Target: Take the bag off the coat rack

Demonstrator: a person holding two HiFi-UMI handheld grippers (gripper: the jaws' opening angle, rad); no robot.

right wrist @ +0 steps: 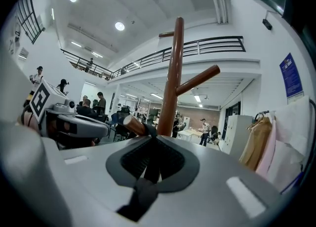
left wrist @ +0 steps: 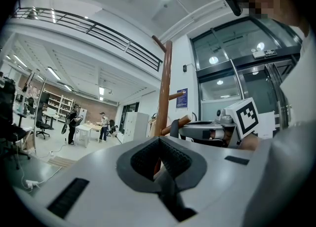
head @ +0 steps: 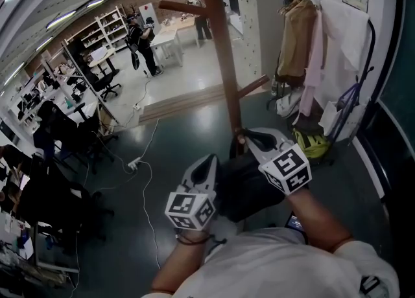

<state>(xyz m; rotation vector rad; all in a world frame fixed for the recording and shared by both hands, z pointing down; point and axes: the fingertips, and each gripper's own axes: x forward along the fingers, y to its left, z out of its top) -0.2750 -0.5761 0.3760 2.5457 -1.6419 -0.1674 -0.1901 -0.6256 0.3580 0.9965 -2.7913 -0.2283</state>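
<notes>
The brown wooden coat rack (head: 220, 50) stands ahead of me, its pole (right wrist: 170, 88) rising in the right gripper view. A black bag (head: 249, 190) hangs low, just under both grippers. Its dark strap (right wrist: 148, 131) loops over a lower peg (right wrist: 132, 124). My right gripper (head: 254, 140) is at that peg, shut on the strap, which runs down between its jaws (right wrist: 154, 139). My left gripper (head: 206, 166) is beside the bag to the left, its jaws (left wrist: 160, 142) shut with nothing seen in them. The left gripper view shows the peg with the strap (left wrist: 174, 128) and the right gripper (left wrist: 197, 131).
Coats hang on a clothes rail (head: 298, 37) at the right, with a yellow-green item (head: 311, 142) on the floor below. White lockers (head: 256, 18) stand behind the rack. A cable (head: 146, 180) trails over the dark floor; desks, chairs and a person (head: 139, 37) are at the left.
</notes>
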